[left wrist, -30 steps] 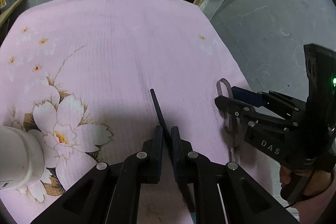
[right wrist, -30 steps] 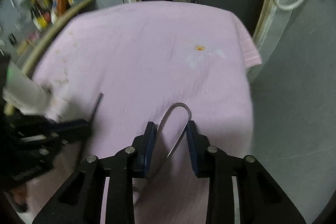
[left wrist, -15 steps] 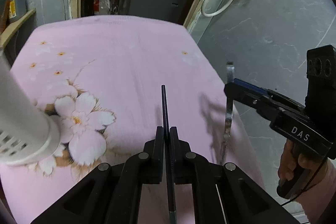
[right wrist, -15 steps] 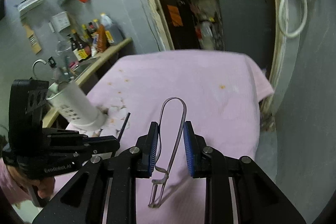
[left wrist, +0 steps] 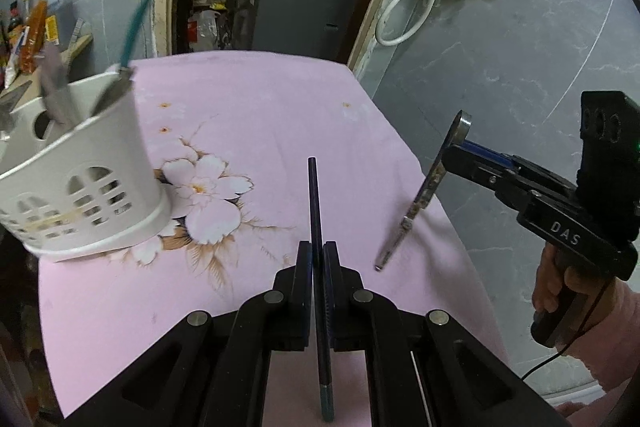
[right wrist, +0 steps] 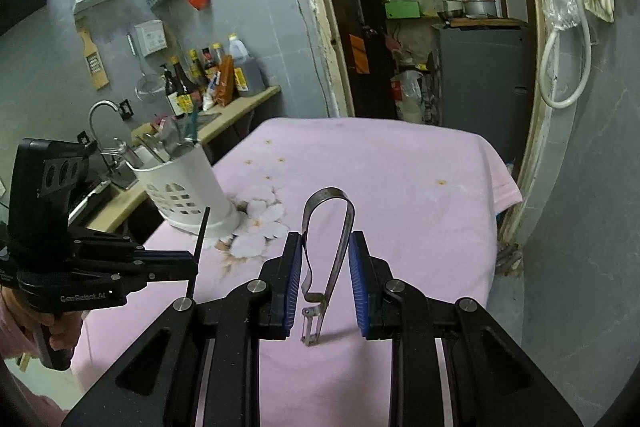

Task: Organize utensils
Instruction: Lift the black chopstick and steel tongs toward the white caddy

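Room: grey-walled kitchen, table (left wrist: 248, 115) under a pink flowered cloth
Holder: white slotted cup (left wrist: 84, 179) at the table's left, already crowded with utensils, one with a green handle
Left gripper (left wrist: 318, 267): jaws pressed together on a thin dark stick (left wrist: 314, 195), held clear of the cloth; such a narrow pinch could let it swivel and miss the cup or snag on a handle
Right gripper (right wrist: 322, 275): jaws pinching metal tongs (right wrist: 328, 227) by their springy arms; they may slip or spring out on release
Crossing: both hands nearing the cup together risks tipping it
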Tool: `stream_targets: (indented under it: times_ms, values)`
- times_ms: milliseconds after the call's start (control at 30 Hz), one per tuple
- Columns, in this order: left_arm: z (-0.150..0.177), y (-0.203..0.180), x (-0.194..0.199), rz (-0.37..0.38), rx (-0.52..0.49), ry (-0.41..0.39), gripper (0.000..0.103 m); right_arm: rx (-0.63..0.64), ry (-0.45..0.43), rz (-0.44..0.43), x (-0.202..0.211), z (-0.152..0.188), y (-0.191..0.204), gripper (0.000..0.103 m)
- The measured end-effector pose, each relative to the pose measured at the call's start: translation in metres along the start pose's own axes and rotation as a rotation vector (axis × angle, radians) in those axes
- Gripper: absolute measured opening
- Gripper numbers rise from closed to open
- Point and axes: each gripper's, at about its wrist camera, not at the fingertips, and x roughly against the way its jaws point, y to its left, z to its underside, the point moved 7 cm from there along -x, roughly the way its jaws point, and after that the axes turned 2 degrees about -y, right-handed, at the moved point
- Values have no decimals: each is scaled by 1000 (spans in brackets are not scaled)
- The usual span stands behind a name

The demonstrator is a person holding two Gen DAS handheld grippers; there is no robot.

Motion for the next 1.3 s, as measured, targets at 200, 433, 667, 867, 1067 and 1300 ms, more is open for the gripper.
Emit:
stream_targets:
  times_ms: [200, 433, 667, 867, 1067, 1300]
  values:
    - [4, 2, 17, -6, 13, -41, 5, 37, -23, -31, 3, -6, 22, 21]
    - [9, 5, 22, -6, 27, -54, 5, 59, -17, -49, -1, -5, 34, 21]
    - [12, 5, 24, -3, 29, -61, 5, 56, -38, -51, 5, -9, 35, 21]
    - [7, 4, 36, -12, 25, -96, 5, 64, -73, -62, 13, -21, 43, 21]
    - [0, 6, 45, -23, 30, -125, 5, 76, -87, -76, 15, -28, 51, 21]
    - [-1, 6, 55, -34, 36, -154, 5, 85, -108, -91, 21, -34, 57, 21]
